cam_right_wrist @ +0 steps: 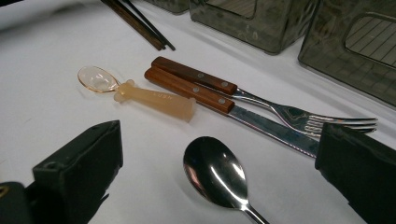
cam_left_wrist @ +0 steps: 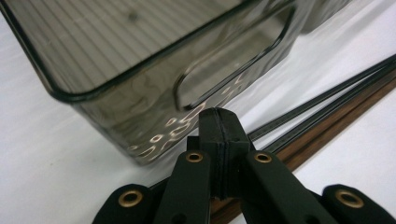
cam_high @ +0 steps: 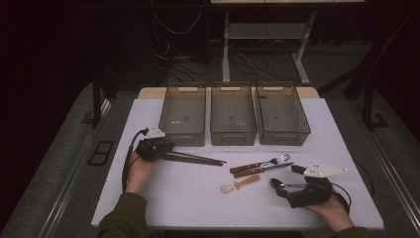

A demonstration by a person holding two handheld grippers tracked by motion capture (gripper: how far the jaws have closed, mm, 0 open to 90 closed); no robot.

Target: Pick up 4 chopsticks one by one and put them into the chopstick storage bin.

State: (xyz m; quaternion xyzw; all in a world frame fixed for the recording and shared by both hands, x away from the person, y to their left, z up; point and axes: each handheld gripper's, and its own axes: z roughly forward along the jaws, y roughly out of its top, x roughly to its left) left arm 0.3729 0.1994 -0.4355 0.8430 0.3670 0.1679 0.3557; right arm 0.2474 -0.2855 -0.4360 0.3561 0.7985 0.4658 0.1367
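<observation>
On the left of the high view we are holding the left gripper [cam_high: 167, 150] just in front of the leftmost bin [cam_high: 184, 115], with its jaws pressed together. In the left gripper view the two black jaws are meeting with no gap, and the dark chopsticks [cam_left_wrist: 327, 119] are running out from under them toward the upper right, beside the bin's front wall [cam_left_wrist: 154, 116]; whether the tips are actually pinching the sticks we cannot tell, since the closed jaws are covering that spot. From above, the chopsticks [cam_high: 195, 158] are lying across the white table [cam_high: 188, 198], pointing right from that gripper.

Moving to the middle, we are looking at the centre bin [cam_high: 233, 118] and the right bin [cam_high: 281, 115], standing side by side at the far edge. Nearer to us a wooden-handled fork [cam_high: 265, 162] and knife [cam_high: 262, 170] are lying touching, side by side, and a small amber plastic spoon [cam_high: 239, 184] is resting just below them.

On the right we are holding the right gripper [cam_high: 292, 187] with its jaws spread wide. In the right gripper view a metal spoon [cam_right_wrist: 215, 172] is lying between those open jaws, its bowl pointing away from us and neither jaw touching it, with the amber spoon [cam_right_wrist: 140, 93], knife [cam_right_wrist: 224, 105] and fork [cam_right_wrist: 261, 100] just beyond.
</observation>
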